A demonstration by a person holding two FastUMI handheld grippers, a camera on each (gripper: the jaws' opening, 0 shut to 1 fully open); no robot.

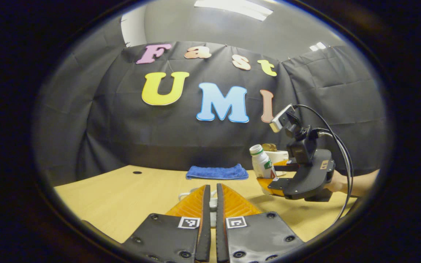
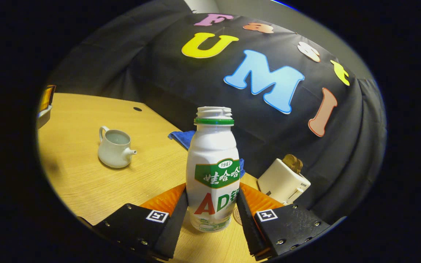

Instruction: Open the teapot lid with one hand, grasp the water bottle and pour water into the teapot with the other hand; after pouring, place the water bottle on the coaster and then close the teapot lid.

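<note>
Teapot sits lidless on table, well left of water bottle, which stands upright, capless, clamped between right gripper fingers. Left gripper, nearly closed, pinches something small and white, probably the lid. Risk: tilting the open bottle too soon spills water short of the teapot.

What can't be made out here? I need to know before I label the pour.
- Water level in the teapot: right gripper view, too small and dim.
- Coaster: right gripper view, mostly behind the water bottle.
- What the left gripper pinches: left gripper view, only a white sliver shows between its near-closed fingers.
</note>
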